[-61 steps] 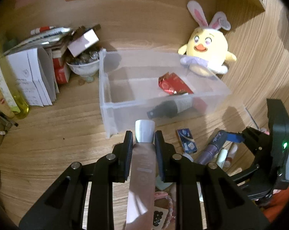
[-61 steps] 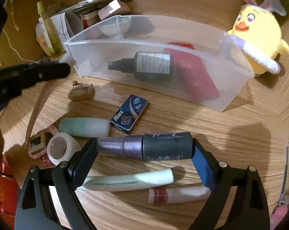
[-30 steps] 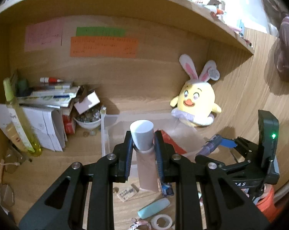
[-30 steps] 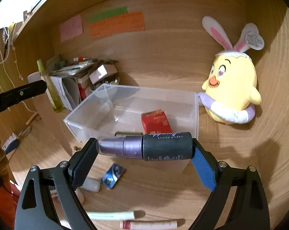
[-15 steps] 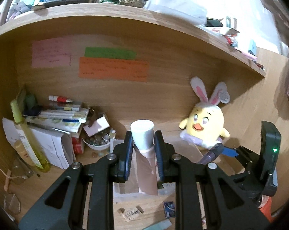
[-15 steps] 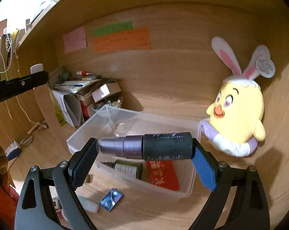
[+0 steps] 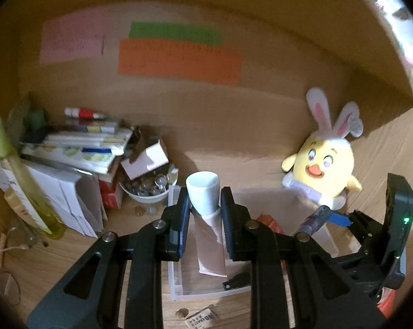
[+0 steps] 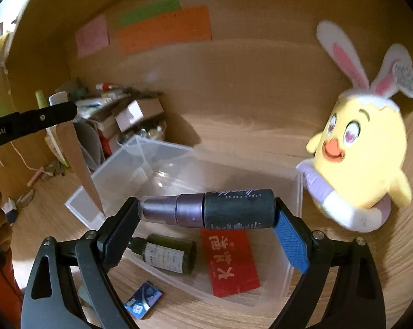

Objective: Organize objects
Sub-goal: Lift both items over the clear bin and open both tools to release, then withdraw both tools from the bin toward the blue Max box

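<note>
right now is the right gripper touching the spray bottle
Touching: the right wrist view shows the right gripper pads pressed on both ends of the spray bottle.

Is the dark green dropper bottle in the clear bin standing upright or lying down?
Lying down. The dark green dropper bottle rests on its side on the floor of the clear bin, beside the red packet.

Both wrist cameras look forward and down along their grippers' fingers into a wooden desk nook, close above the clear bin (image 7: 176,288) (image 8: 140,148), sharing the sticky notes (image 7: 179,63) (image 8: 165,27) at 12 o'clock and the plush chick (image 7: 324,167) (image 8: 362,153) at 2 o'clock.
</note>
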The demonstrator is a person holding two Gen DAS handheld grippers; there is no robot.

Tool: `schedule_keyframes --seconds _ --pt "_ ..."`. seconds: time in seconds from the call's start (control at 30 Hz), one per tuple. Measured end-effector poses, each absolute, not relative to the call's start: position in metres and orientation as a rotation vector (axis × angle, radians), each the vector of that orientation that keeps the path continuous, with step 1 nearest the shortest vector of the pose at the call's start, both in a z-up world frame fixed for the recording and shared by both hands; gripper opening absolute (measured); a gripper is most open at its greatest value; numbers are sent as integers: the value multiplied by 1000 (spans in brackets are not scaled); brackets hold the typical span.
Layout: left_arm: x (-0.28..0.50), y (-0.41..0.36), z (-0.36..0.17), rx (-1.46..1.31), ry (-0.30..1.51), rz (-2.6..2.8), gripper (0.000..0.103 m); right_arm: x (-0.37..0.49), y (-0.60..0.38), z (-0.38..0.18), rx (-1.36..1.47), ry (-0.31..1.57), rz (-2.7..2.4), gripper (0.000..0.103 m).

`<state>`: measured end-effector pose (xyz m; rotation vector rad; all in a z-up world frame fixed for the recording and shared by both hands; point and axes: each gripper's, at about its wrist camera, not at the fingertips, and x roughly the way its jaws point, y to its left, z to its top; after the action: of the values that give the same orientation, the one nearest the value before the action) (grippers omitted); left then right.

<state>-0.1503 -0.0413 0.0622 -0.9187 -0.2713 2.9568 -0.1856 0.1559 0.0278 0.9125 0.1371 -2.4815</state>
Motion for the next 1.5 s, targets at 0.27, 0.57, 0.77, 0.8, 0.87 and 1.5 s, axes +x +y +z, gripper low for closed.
schedule_keyframes --seconds 0.27,0.57,0.77,0.8,0.87,1.5 --pt "-182 -34 27 -1070 -245 2889 22 -199 156 10 983 147 -2477 92" --pt "-204 -27 2 -1180 -217 2827 22 -209 152 -4 1043 174 -2468 92" --pt "-210 -25 -8 -1226 -229 2791 22 -211 148 -9 1064 209 -2466 92" --pt "-210 -24 -8 -1226 -224 2791 22 -211 147 -10 1070 212 -2463 92" --pt "-208 -23 -7 -1226 -214 2785 22 -211 146 -11 1076 219 -2462 92" --pt "-146 -23 37 -1071 -166 2867 80 -196 147 6 1063 210 -2459 95"
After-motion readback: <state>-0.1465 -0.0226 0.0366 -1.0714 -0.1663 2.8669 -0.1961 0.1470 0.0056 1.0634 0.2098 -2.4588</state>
